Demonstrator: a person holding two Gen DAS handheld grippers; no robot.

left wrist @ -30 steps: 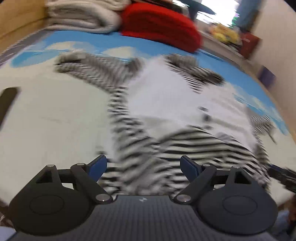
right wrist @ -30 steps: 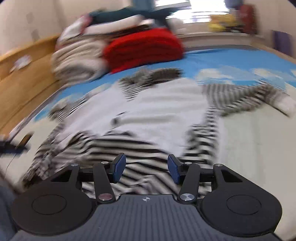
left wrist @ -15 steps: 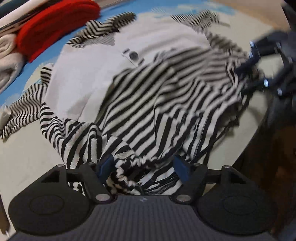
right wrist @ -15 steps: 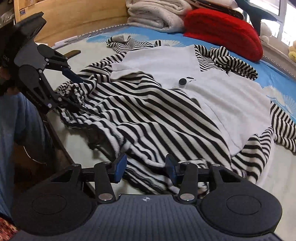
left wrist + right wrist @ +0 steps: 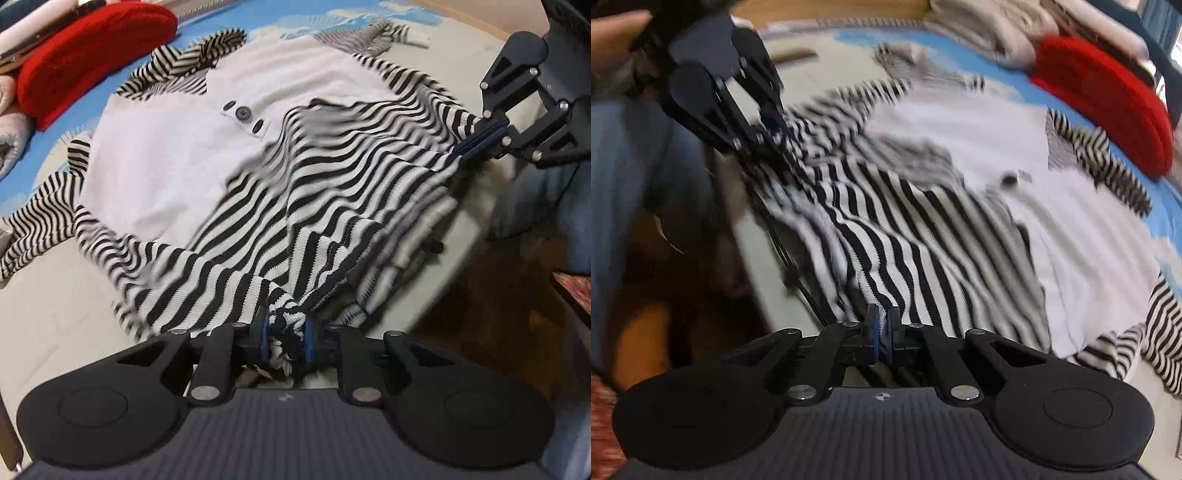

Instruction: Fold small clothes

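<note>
A bed (image 5: 55, 332), covered in a pale sheet with a blue printed border, carries a striped garment (image 5: 295, 192) with a plain white chest panel, spread flat with its sleeves out to the sides. Its striped lower hem hangs toward the near edge of the bed. At the far end lie a red cushion (image 5: 92, 48) and a pile of folded blankets (image 5: 982, 22). The left claw (image 5: 283, 334) has just been closing and now pinches a bunched corner of the hem; the right claw (image 5: 882, 332) has likewise just been closing and grips the opposite hem corner, its pads almost together. The step in hand appears to be the first fold. The next move likely calls for lifting both corners together and carrying the hem up over the white panel, keeping the edge taut and level.
</note>
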